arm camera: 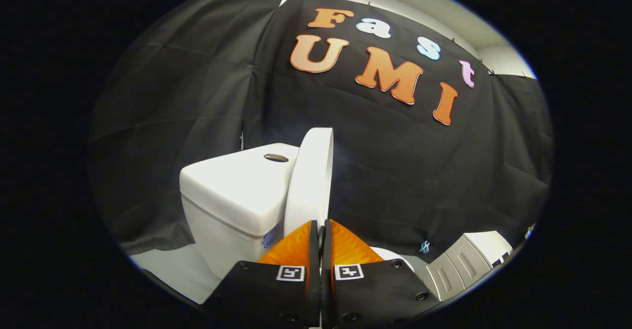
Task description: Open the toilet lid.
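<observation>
Your gripper [320, 230] has its fingers pressed together, holding nothing. Just ahead, the white oval plastic toilet lid [312, 181] stands nearly upright beside the white ceramic tank [232, 190]. Likely risk: if you withdraw carelessly and a finger catches the lid, it could tip and drop shut.

We see the gripper [321, 230] as two wedge-shaped fingers [296, 247] with ribbed faces, tapering to narrow tips and closed nearly flush, just a thin slit between them. Each sits on a black matte carrier plate [261, 289]. Each plate carries one square black-and-white fiducial tag [290, 273] near its inner edge. Round black screw heads [420, 296] dot the plates.
</observation>
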`<state>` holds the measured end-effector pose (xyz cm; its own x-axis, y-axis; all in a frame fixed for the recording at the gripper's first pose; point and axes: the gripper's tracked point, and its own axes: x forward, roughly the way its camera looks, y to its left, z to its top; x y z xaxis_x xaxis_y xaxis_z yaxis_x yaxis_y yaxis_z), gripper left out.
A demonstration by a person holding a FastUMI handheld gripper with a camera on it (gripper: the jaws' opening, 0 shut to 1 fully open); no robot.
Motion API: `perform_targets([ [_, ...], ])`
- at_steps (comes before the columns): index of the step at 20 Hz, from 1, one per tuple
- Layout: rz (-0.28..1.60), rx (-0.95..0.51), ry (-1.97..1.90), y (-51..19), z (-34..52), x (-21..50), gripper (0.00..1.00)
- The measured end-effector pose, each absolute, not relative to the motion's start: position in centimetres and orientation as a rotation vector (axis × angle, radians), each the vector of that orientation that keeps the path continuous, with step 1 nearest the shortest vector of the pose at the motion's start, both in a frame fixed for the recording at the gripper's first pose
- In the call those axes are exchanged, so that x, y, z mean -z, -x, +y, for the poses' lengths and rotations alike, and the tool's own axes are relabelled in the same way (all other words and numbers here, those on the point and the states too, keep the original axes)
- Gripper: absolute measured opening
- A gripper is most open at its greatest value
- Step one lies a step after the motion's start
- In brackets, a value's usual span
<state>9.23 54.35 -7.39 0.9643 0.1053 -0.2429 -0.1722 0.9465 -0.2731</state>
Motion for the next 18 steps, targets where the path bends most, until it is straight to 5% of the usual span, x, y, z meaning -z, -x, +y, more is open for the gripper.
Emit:
perform_targets([
  [4,0.233,-0.147,0.312,-9.2,54.7,7.6,0.23],
  [9,0.248,-0.161,0.297,-9.2,54.7,7.5,0.26],
  [13,0.261,-0.206,0.27,-9.0,55.1,7.1,0.82],
  [18,0.191,-0.216,0.301,-8.4,53.8,3.8,0.9],
])
